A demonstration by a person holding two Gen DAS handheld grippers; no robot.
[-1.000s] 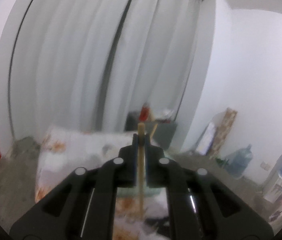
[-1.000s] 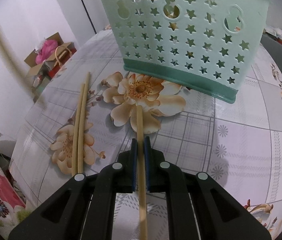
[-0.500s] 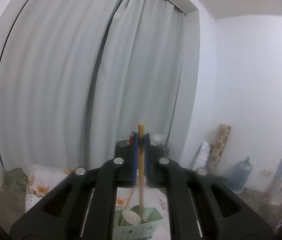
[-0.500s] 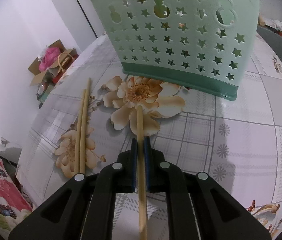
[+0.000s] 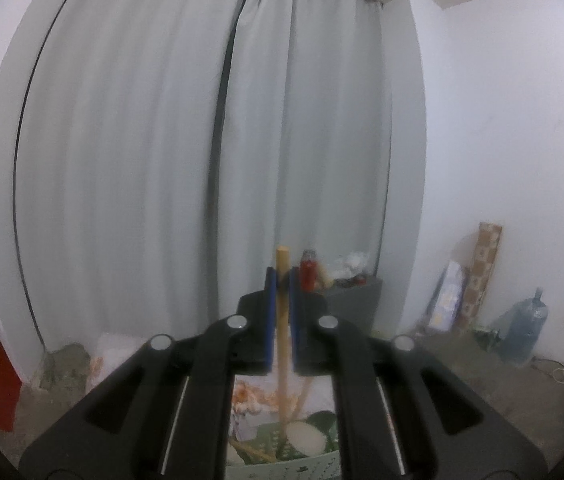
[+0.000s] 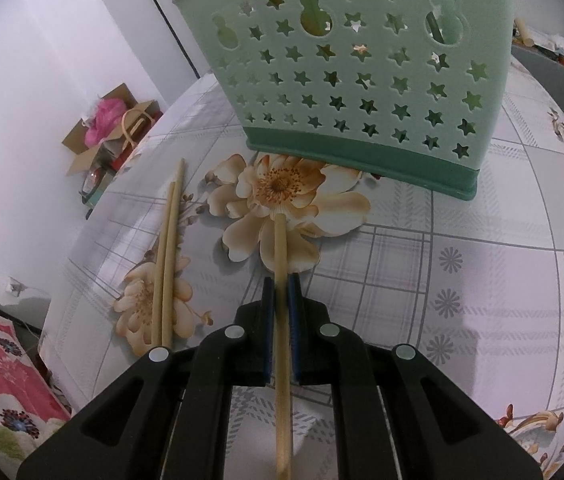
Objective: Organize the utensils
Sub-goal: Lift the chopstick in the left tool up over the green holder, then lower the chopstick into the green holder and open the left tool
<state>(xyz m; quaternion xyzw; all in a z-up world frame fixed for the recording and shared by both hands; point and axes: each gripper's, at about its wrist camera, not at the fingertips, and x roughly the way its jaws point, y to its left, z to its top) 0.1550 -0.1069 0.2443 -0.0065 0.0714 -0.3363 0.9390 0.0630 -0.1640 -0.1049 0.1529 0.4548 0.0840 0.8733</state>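
Left tool [image 5: 280,280] points level across the room, right tool [image 6: 280,292] angles downward, both clamped tight.

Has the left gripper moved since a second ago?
Yes. The left gripper tilted upward against the curtain, and the green holder now sits at the frame's bottom.

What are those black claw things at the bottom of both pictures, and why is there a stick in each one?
Those are two grabbers a person holds, one per hand, each with a camera looking along its fingers. The left gripper is shut on a wooden stick held upright above a green basket that already has utensils in it. The right gripper is shut on another wooden stick, low over a flowery table. Two more chopsticks lie on the table beside the green holder, which may be that same basket.
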